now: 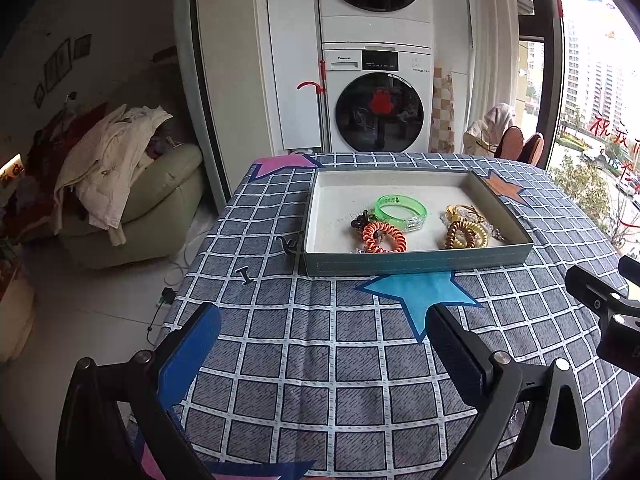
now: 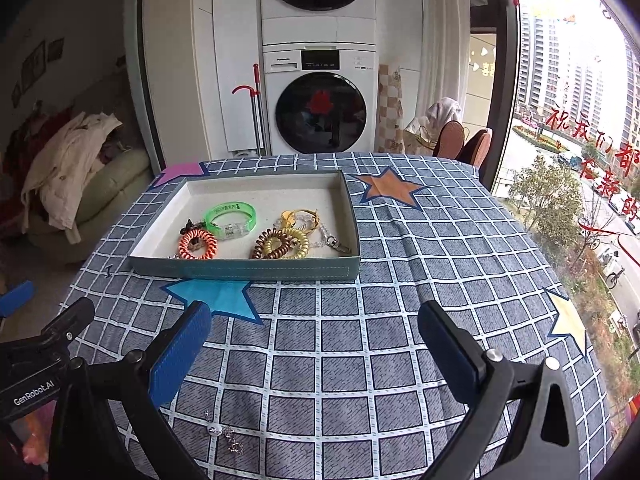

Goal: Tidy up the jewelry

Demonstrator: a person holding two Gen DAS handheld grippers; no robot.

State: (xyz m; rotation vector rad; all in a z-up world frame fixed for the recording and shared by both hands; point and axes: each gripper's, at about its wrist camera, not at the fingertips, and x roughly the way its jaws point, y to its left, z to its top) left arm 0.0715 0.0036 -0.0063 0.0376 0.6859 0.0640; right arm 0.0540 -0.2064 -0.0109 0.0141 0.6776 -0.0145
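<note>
Hovering apart, both empty: left gripper (image 1: pixel 320 344), right gripper (image 2: pixel 316 344), near tray (image 2: pixel 248 270).

"GenRobot.AI" stands in white on the left gripper (image 2: pixel 36 364) body at eight o'clock; red Chinese characters mark the window (image 2: pixel 592 148) at three o'clock; the washing machine (image 2: pixel 320 92) badge is too small to read.

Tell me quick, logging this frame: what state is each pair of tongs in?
Left tongs: open, holding nothing.
Right tongs: open, holding nothing.

stacked washers (image 1: pixel 376 100), armchair (image 1: pixel 160 200), bright window (image 2: pixel 568 120)
</note>
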